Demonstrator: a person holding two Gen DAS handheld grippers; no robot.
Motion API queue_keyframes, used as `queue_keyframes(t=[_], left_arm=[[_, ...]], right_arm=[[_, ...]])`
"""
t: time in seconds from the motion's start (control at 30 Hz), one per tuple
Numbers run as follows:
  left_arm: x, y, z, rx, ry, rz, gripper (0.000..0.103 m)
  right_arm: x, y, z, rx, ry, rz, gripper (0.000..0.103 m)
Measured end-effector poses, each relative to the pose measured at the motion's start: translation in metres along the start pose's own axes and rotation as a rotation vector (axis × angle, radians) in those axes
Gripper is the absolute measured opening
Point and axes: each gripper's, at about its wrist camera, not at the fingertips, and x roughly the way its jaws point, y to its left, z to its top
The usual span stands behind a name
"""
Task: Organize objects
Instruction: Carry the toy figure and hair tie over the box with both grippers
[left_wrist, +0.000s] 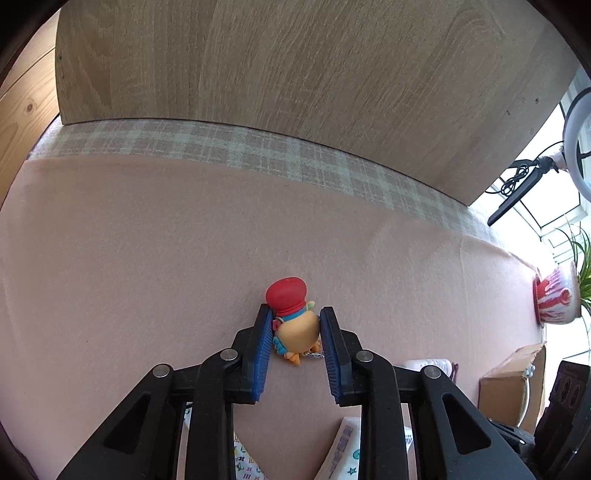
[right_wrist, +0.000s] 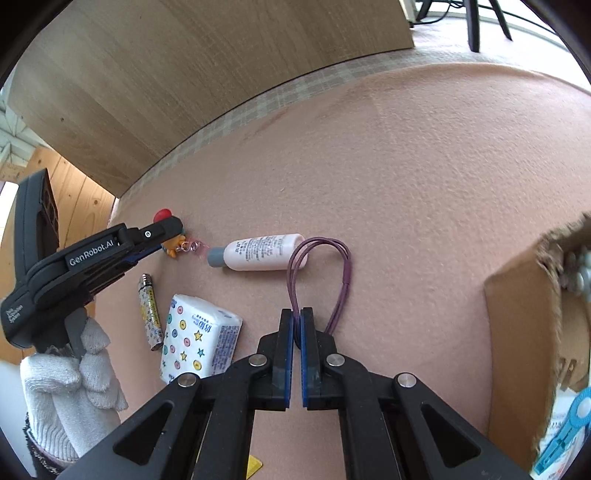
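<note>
Toy figure: small orange rubber figurine with a red cap and a metal keyring (left_wrist: 295, 325) lay on the pink felt mat (left_wrist: 147, 240), far left of the spread, cap pointing away from the camera.
Left gripper: black claw with blue pads (left_wrist: 295, 334) straddled the figurine, pads touching or nearly touching its sides; clamped or not, could not tell. White-gloved hand (right_wrist: 70, 373) held it.
Key relation: figurine's long axis ran along the left fingers, body between the pads, so left hand was nearer by far.
Battery: yellow printed AA cell (right_wrist: 149, 314) lay just right of the left gripper, lengthwise toward the camera.
Tissue pack: white packet with stars and dots (right_wrist: 197, 339) sat beside the battery.
Bottle: pale pink tube with a grey cap (right_wrist: 258, 253) lay on its side, cap toward the figurine.
Hair tie: purple elastic loop (right_wrist: 332, 258) draped over the bottle's end.
Right gripper: fingers (right_wrist: 297, 325) pinched together on the loop's near end.
Box: brown cardboard carton (right_wrist: 524, 332) stood far right, likely the drop spot.
</note>
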Motion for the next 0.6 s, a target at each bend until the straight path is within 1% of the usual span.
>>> queue_keyframes(t=[0.17, 0.27, 0.4, 0.5, 0.6], left_arm=[[-0.009, 0.007, -0.004, -0.016, -0.004, -0.008, 0.027], [-0.02, 0.009, -0.006, -0.016, -0.019, -0.016, 0.027], [-0.045, 0.01, -0.012, -0.003, -0.053, -0.037, 0.027], [-0.06, 0.004, -0.018, 0.008, -0.073, -0.057, 0.027], [-0.069, -0.008, -0.023, 0.012, -0.076, -0.086, 0.027]], right_arm=[[-0.019, 0.003, -0.007, -0.013, -0.031, 0.031, 0.003], [-0.038, 0.002, -0.01, -0.015, -0.048, 0.072, 0.003], [-0.069, -0.007, -0.02, -0.005, -0.073, 0.133, 0.003], [-0.092, -0.02, -0.03, 0.017, -0.086, 0.161, 0.003], [-0.112, -0.029, -0.04, 0.017, -0.108, 0.156, 0.003]])
